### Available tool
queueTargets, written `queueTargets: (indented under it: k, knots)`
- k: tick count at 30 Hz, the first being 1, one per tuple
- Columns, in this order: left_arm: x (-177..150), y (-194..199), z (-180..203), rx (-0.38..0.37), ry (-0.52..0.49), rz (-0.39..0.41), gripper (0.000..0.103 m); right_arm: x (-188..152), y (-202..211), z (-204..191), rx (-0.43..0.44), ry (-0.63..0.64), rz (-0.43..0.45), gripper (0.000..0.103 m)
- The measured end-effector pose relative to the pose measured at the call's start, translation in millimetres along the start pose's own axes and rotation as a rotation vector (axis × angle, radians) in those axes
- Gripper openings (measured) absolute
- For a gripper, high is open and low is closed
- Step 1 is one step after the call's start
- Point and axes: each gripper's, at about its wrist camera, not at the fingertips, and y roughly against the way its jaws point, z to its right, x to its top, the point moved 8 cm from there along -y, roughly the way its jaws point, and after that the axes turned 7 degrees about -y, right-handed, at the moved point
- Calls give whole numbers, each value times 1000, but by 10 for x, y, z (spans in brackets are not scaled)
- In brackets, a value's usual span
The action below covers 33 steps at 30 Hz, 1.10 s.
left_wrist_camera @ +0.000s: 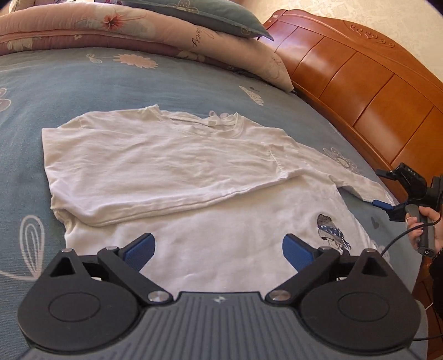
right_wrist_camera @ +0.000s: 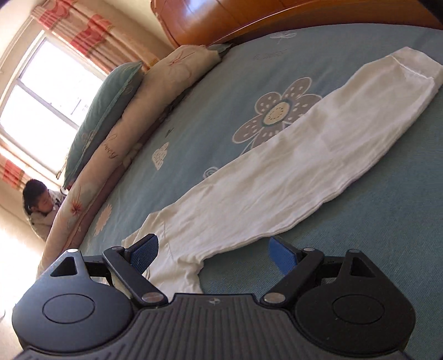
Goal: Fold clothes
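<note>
A white T-shirt (left_wrist_camera: 177,166) lies on the blue bedsheet (left_wrist_camera: 83,83), its far half folded over toward me; a small bird print (left_wrist_camera: 332,232) shows on the lower layer. My left gripper (left_wrist_camera: 218,250) hovers over the shirt's near part, open, with nothing between its blue pads. The right gripper (left_wrist_camera: 386,191) appears at the right edge of the left wrist view, held by a hand (left_wrist_camera: 423,224), its jaws open beside the shirt's sleeve tip. In the right wrist view the right gripper (right_wrist_camera: 214,253) is open over the sleeve end of the shirt (right_wrist_camera: 277,177).
A folded floral quilt (left_wrist_camera: 138,30) and a grey-green pillow (left_wrist_camera: 210,13) lie along the far side of the bed. The orange wooden headboard (left_wrist_camera: 360,83) borders the bed on the right. A person (right_wrist_camera: 38,205) crouches beside the bed near a bright window (right_wrist_camera: 47,91).
</note>
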Motion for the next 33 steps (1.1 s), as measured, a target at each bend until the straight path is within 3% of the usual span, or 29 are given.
queueTargets:
  k: [5, 8, 11, 19, 33]
  knots:
    - [-209, -190, 314, -12, -107, -82, 98, 482, 162, 484, -58, -123, 122, 90]
    - [-272, -228, 383, 18, -166, -85, 99, 705, 299, 753, -108, -165, 184, 90]
    - [-268, -220, 371, 8, -155, -80, 100, 842, 345, 961, -128, -201, 213, 90]
    - [-243, -222, 339, -22, -116, -68, 101, 1124, 332, 1198, -67, -254, 263, 90]
    - [-220, -239, 297, -43, -93, -48, 102, 1494, 194, 1283, 7, -225, 374, 90]
